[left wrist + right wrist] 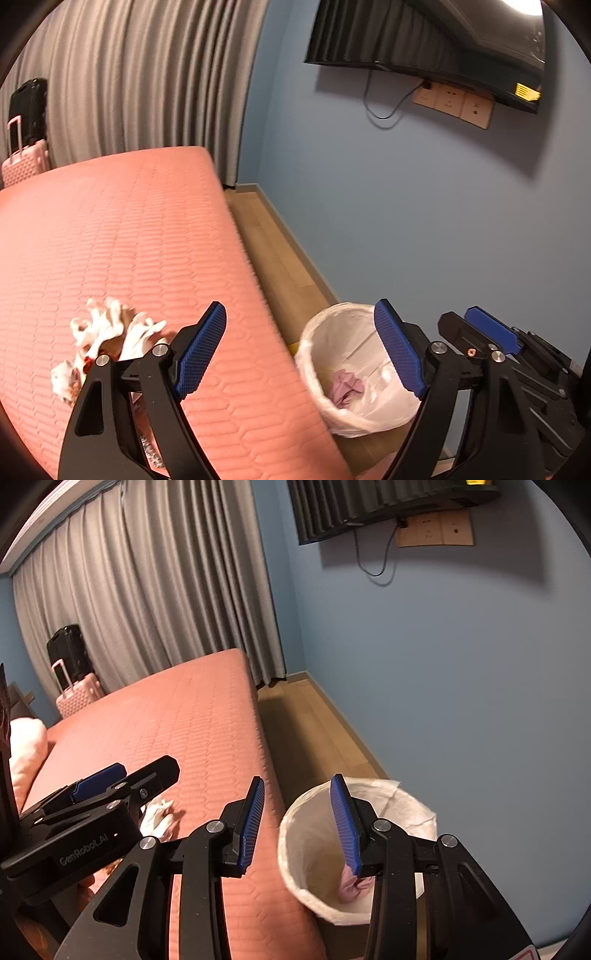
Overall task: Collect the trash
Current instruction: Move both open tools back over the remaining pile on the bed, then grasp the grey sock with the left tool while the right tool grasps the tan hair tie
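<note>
A crumpled white wrapper with red-brown marks (107, 339) lies on the pink mattress (110, 236), just left of my left gripper (301, 349), which is open and empty. A bin lined with a white bag (351, 369) stands on the floor beside the bed and holds a crumpled pink tissue (347, 389). My right gripper (301, 821) is open and empty, above the bin's (321, 849) near left rim; the pink tissue (351, 886) shows under its right finger. The wrapper (159, 818) is partly hidden behind the left gripper's body in the right wrist view.
A blue wall (424, 221) runs close along a narrow strip of wooden floor (273, 258). Grey curtains (129, 81) hang at the far end. A pink suitcase (22, 166) and a black one (29, 107) stand behind the bed. A TV (424, 33) hangs on the wall.
</note>
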The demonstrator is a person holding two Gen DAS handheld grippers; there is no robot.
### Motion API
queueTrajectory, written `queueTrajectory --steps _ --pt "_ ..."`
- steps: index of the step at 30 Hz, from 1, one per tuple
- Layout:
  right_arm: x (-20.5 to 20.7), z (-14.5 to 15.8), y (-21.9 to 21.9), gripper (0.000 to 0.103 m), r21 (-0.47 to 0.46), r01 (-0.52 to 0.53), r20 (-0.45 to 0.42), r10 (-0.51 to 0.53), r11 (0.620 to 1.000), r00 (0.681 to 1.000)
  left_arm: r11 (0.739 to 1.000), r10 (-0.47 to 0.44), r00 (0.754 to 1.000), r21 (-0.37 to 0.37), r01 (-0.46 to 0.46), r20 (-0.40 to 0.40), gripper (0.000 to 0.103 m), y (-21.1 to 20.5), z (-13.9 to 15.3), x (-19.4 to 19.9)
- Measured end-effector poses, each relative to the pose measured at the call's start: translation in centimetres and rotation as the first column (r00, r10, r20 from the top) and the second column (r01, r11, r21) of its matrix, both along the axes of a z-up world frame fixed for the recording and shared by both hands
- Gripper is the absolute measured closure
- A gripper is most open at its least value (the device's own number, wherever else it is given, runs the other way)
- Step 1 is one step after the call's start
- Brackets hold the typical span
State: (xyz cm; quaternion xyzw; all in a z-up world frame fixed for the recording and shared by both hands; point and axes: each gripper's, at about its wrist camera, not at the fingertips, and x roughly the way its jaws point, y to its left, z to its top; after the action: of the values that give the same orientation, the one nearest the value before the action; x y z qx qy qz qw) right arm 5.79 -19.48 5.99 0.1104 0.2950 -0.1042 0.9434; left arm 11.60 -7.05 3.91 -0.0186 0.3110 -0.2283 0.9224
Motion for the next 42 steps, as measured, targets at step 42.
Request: queueTrajectory --steps 42 --pt "8.0 -9.7 25.3 0.057 0.074 -0.380 -0.209 0.387 0.922 0.898 0.865 0.502 0.833 0.113 -0.490 -0.231 0.019 29.1 -11.7 0.6"
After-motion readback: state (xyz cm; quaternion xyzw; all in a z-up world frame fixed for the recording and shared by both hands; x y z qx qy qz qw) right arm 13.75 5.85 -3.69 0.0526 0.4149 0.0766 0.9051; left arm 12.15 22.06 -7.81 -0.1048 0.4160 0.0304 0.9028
